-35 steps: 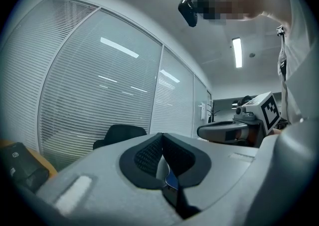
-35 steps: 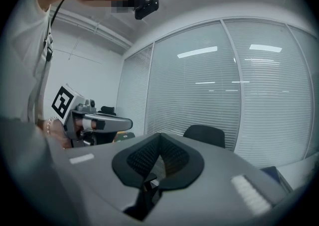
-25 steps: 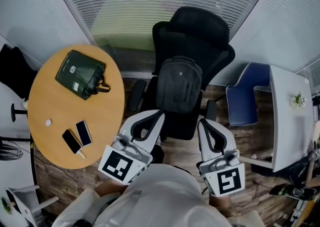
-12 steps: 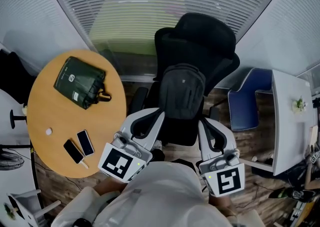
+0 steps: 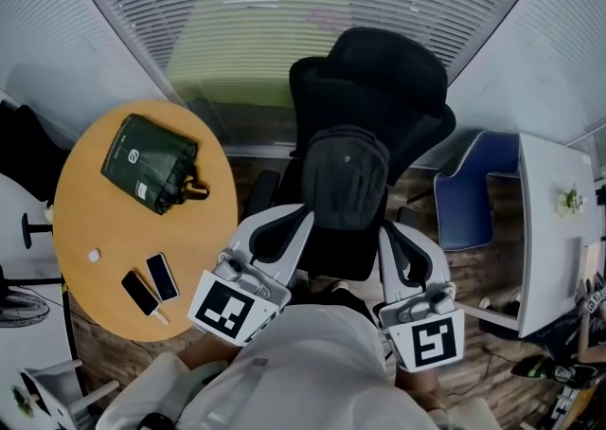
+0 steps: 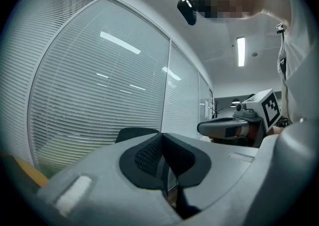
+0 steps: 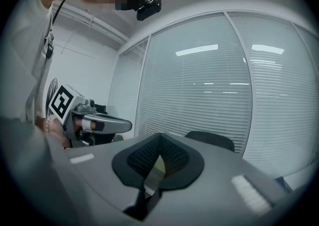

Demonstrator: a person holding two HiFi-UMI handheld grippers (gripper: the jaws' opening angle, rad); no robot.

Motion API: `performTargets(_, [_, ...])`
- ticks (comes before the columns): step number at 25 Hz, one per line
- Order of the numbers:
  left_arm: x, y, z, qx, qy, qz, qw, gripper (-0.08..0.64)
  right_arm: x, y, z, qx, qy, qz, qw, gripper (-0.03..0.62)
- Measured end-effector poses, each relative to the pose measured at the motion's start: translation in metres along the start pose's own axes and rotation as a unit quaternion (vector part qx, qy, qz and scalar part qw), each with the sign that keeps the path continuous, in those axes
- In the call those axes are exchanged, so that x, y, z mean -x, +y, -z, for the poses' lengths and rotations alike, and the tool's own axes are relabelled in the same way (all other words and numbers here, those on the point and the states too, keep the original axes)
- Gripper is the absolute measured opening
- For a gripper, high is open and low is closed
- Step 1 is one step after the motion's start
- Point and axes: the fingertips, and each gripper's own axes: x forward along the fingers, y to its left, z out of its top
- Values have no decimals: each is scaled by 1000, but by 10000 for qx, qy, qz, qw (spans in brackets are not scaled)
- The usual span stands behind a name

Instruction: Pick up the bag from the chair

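Black on black is what you are looking at: the backpack stands upright on the seat of the black office chair and leans on the backrest, which is probably why it has not slumped or slid off. That upright lean leaves its front face and top turned toward you, so it should be easy to get at from where you stand. You hold the left gripper and the right gripper side by side and roughly level, just short of the seat's front edge, one to each side of the backpack's lower end and touching nothing. In each gripper's own view the jaws are pressed together with nothing between them, and past them you see only the window blinds and the chair's top. That suits an approach rather than a grasp, so you will likely need to spread at least one pair before taking hold. The green bag lies well apart on the round wooden tabletop, beside two phones. It is not on the chair, so it does not appear to be your target.
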Motion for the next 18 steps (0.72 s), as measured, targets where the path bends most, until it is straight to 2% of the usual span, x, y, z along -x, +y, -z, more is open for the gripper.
performTargets(12, [-32, -19, 2, -48, 88, -65, 9999, 5, 10, -37, -2, -32, -121, 15, 9999, 3])
performTargets(18, [-41, -22, 13, -46, 191, -85, 9998, 5, 14, -49, 18, -126, 124, -19, 9998, 3])
